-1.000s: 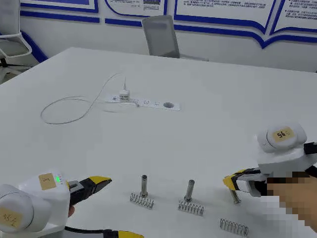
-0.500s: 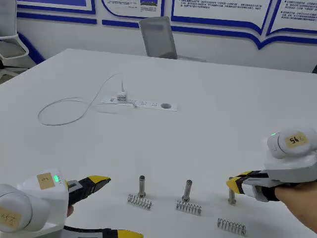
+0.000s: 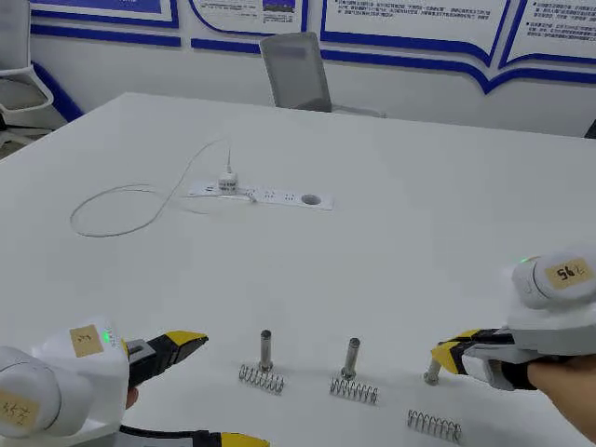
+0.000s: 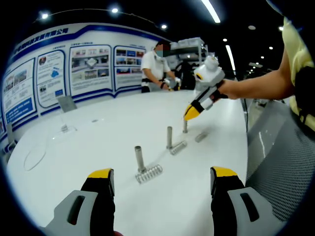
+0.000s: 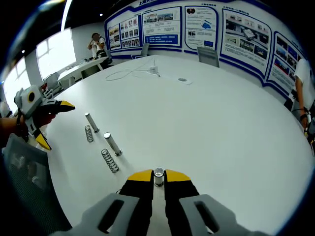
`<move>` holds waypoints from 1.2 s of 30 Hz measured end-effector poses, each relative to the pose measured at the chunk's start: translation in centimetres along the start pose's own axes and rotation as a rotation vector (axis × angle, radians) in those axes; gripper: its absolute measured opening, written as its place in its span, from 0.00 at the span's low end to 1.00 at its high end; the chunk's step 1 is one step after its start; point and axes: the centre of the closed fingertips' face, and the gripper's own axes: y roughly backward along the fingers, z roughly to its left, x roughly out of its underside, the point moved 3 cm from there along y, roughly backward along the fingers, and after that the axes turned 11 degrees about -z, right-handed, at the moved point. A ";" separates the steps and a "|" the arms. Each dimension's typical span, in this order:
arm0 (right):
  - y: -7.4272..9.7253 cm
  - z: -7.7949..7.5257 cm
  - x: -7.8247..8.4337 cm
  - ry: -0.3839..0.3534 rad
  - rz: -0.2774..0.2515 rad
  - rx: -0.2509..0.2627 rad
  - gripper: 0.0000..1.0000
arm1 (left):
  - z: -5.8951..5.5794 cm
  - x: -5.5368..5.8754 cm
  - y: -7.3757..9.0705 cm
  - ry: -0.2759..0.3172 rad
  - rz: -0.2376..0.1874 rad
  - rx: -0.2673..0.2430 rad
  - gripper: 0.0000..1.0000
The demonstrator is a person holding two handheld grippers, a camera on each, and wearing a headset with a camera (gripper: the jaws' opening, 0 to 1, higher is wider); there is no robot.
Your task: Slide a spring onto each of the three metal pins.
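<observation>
My right gripper [image 5: 158, 179] clasps the third pin [image 5: 158, 172]. In the right gripper view just the pin's top end peeks out between the yellow tips, with the shaft hidden beneath them, and in the head view the same tips cover its upper part. The bottom edge of the head view cuts off the lower jaw of my left gripper [image 3: 228, 391], and the print on the wall posters [image 3: 414, 14] is too small to read.

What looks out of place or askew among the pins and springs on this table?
Nothing stands out. Two silver metal pins stand upright, the right gripper is shut on the third pin, and three coiled wire springs lie flat beside them, undamaged.
</observation>
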 end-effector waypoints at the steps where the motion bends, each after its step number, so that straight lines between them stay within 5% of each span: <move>1: 0.0 0.0 0.0 0.002 0.001 0.000 0.09 | 0.0 0.0 0.0 0.001 0.000 0.000 0.81; 19: 0.4 0.2 0.2 0.003 0.028 0.000 0.09 | -0.2 -0.1 0.1 -0.004 0.006 0.003 0.81; 36: 0.8 0.4 -0.1 0.028 -0.015 -0.013 0.15 | -0.3 -0.3 0.1 -0.006 0.001 0.002 0.81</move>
